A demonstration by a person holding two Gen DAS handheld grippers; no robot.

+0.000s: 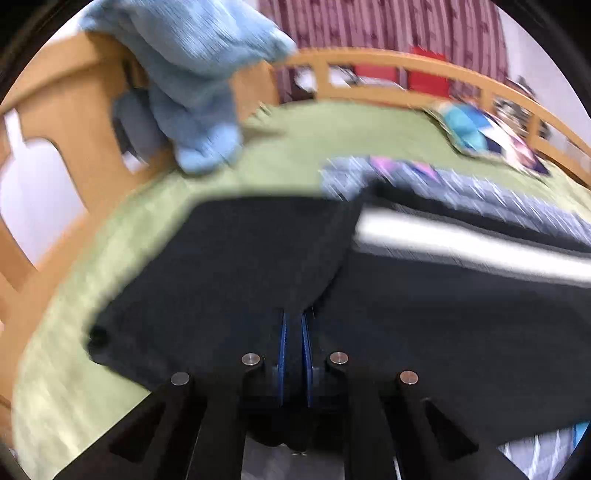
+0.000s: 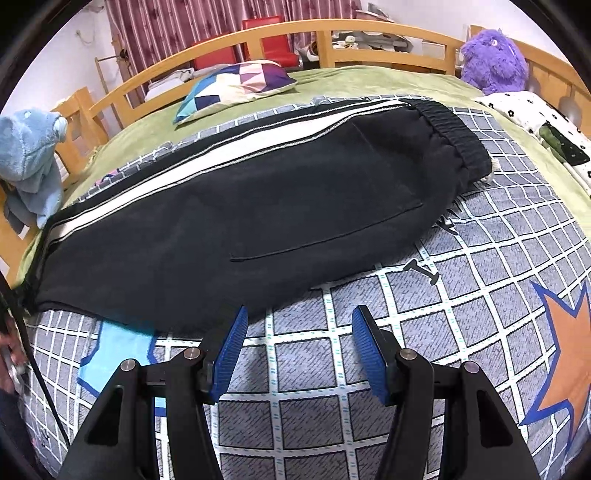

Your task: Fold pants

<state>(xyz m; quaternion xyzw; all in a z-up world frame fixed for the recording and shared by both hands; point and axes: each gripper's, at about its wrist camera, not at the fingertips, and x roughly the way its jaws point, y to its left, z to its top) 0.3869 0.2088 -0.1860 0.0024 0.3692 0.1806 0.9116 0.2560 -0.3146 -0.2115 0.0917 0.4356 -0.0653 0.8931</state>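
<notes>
Black pants (image 2: 258,206) with a white side stripe (image 2: 207,166) lie lengthwise across the checked blanket (image 2: 461,295), legs laid one on the other, waistband (image 2: 454,129) at the far right. My right gripper (image 2: 299,325) is open and empty, just in front of the pants' near edge. My left gripper (image 1: 295,325) is shut on the black pants fabric (image 1: 229,266) at the leg end, lifting a fold of it; that view is motion-blurred. The white stripe (image 1: 461,243) shows to its right.
A green bed sheet (image 2: 362,81) lies inside a wooden bed rail (image 2: 295,31). A patchwork pillow (image 2: 236,83) lies at the back, a purple plush (image 2: 493,61) far right, a blue plush (image 2: 31,158) far left, and a flowered cloth (image 2: 543,125) at the right.
</notes>
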